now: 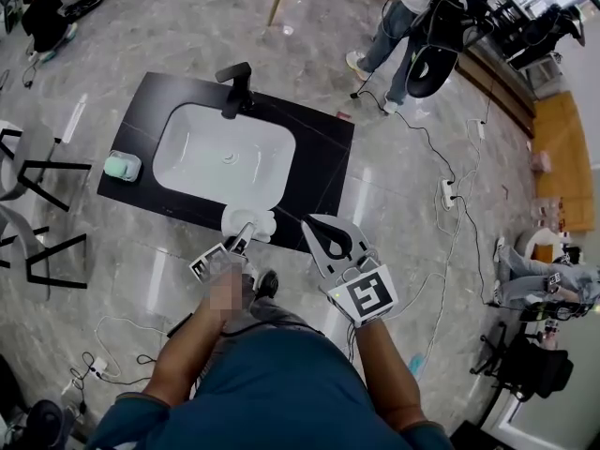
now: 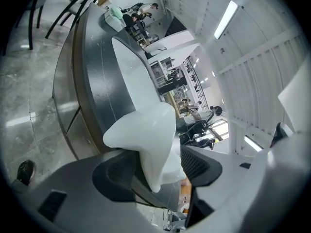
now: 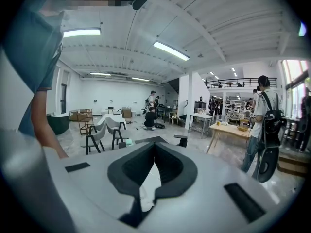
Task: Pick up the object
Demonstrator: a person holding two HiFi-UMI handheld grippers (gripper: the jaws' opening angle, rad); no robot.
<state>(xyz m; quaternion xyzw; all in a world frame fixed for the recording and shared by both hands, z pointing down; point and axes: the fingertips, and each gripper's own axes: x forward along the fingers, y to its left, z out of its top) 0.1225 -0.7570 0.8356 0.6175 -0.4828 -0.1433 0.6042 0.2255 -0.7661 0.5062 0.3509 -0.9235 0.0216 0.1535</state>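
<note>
White object [image 1: 250, 220] clamped in left gripper [image 1: 243, 236] at counter edge
Left gripper jaws are closed onto the object from both sides, over the near edge of the black counter [image 1: 319, 153], in front of the white sink [image 1: 202, 172] and its black faucet [image 1: 236, 87] (whether the object touches the counter cannot be judged). Right gripper [image 1: 317, 227] is held just beside it, past the counter edge, jaw tips pressed together with nothing between them. A green item [image 1: 122, 166] sits at the counter's left end

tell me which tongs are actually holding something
The left tongs: they are clamped on the white object at the counter's near edge. The right tongs are shut on nothing.
</note>
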